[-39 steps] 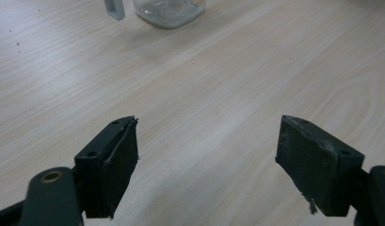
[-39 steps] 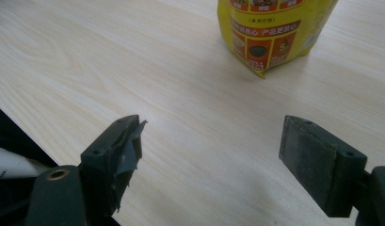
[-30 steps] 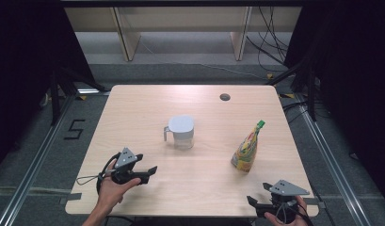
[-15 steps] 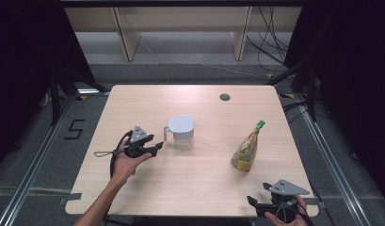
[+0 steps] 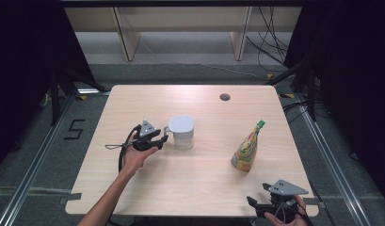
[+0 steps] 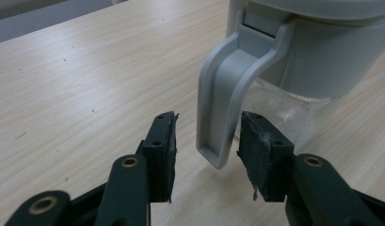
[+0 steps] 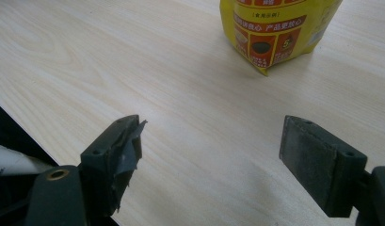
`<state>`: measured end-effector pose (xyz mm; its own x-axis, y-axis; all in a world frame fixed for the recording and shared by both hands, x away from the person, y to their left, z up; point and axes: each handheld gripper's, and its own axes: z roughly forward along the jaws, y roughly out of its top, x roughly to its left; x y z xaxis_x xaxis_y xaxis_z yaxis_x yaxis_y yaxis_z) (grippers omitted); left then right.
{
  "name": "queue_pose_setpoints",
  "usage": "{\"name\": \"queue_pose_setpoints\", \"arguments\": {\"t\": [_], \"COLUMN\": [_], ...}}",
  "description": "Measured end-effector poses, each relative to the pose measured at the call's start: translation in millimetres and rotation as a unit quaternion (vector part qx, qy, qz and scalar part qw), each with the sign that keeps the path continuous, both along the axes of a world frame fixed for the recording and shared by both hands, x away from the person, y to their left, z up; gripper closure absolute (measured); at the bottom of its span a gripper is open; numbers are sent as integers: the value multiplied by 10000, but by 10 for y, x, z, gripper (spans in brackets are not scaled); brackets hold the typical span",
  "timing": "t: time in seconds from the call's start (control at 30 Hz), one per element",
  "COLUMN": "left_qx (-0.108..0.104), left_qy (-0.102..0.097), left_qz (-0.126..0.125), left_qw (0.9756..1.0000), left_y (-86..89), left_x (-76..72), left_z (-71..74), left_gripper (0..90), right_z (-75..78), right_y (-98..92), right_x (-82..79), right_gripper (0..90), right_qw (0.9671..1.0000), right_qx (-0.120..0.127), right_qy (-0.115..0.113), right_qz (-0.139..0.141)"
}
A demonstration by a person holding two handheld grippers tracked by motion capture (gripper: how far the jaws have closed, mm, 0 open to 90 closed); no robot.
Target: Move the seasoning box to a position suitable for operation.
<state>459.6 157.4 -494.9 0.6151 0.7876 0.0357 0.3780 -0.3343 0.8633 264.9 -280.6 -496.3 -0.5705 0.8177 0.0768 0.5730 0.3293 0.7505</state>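
A white lidded jug (image 5: 182, 132) with a clear lower body stands at the middle of the wooden table (image 5: 204, 188), its handle (image 6: 223, 94) pointing left. My left gripper (image 5: 163, 139) sits just left of it, and its jaws have just been closing. In the left gripper view the handle hangs between the two pads of that gripper (image 6: 208, 127). The left pad stands clear of it, so the handle is not clamped. My right gripper (image 5: 257, 193) rests open at the table's near right edge, nothing between its jaws (image 7: 211, 127). A yellow spouted pouch (image 5: 246, 148) stands upright beyond it (image 7: 275, 28).
A round cable hole (image 5: 224, 97) lies near the far edge of the table. Metal rails run along the floor on both sides, and shelving legs and cables stand behind the table. Bare wood stretches between jug and pouch.
The left hand has carried its gripper from the near left up to the jug's handle. Its jaws now stand narrower around the handle. The right gripper has stayed where it was.
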Motion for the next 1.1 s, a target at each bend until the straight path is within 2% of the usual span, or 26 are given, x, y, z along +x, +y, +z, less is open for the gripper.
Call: {"name": "queue_pose_setpoints", "arguments": {"t": [0.1,0.13,0.17,0.2,0.27,0.3,0.33,0.4,0.5,0.53,0.57,0.6,0.67,0.7,0.8,0.83,1.0,1.03,1.07,1.1], "left_qx": [-3,56,-32,-40,-37,-11,73,-142,-120,-49,-75,-206,-184,-75,-62,-130,-153,-123,-176,-176], "left_qy": [-29,-2,-11,21,12,16,18,-9,7,-14,-9,2,-29,-77,-96,-56,-102,-108,-99,-99], "left_qz": [-48,-78,-75,-121,-132,-167,-173,-205,-282,-305,-274,-291,-316,-322,-328,-332,-414,-487,-522,-522], "left_qw": [10000,10000,10000,9999,9999,9999,9998,9997,9995,9995,9996,9994,9993,9994,9994,9993,9990,9987,9984,9984], "left_y": [-3,-2,-31,-54,-63,-68,-66,-103,-120,-124,-120,-102,-99,-103,-98,-91,-67,-64,-68,-68], "left_x": [37,44,51,66,80,95,107,148,164,168,164,151,139,108,74,55,-49,-66,-122,-122], "left_z": [9,11,0,0,4,8,16,17,17,19,18,2,-2,4,3,-1,-13,-9,-14,-14], "left_gripper": [585,589,600,615,629,638,645,654,687,687,693,695,696,701,701,701,702,702,701,701], "right_z": [0,-7,-3,-8,-5,-10,-6,-8,-9,-4,-7,-4,-1,6,-3,-3,6,10,3,4], "right_y": [0,4,8,13,19,4,18,13,20,31,20,23,22,13,14,14,20,-1,16,17], "right_x": [-5,-1,-3,1,-7,15,-2,3,2,-11,0,-7,-8,-8,-1,-1,-12,3,-14,-17], "right_gripper": [226,226,226,226,226,226,226,224,224,224,224,224,224,223,223,223,223,223,223,223], "right_qw": [10000,10000,10000,10000,10000,9999,10000,10000,10000,10000,10000,10000,10000,10000,10000,10000,9999,9998,9999,9999], "right_qx": [-4,-18,-21,-20,3,-68,-9,-29,-32,2,-30,-1,-1,-11,-6,-6,43,-95,18,38], "right_qy": [35,21,96,21,66,-62,33,9,26,92,20,25,23,-3,-7,-7,9,-103,-7,-16], "right_qz": [-8,-7,-7,15,-24,96,6,58,44,-6,60,77,79,78,99,99,106,164,118,94]}}
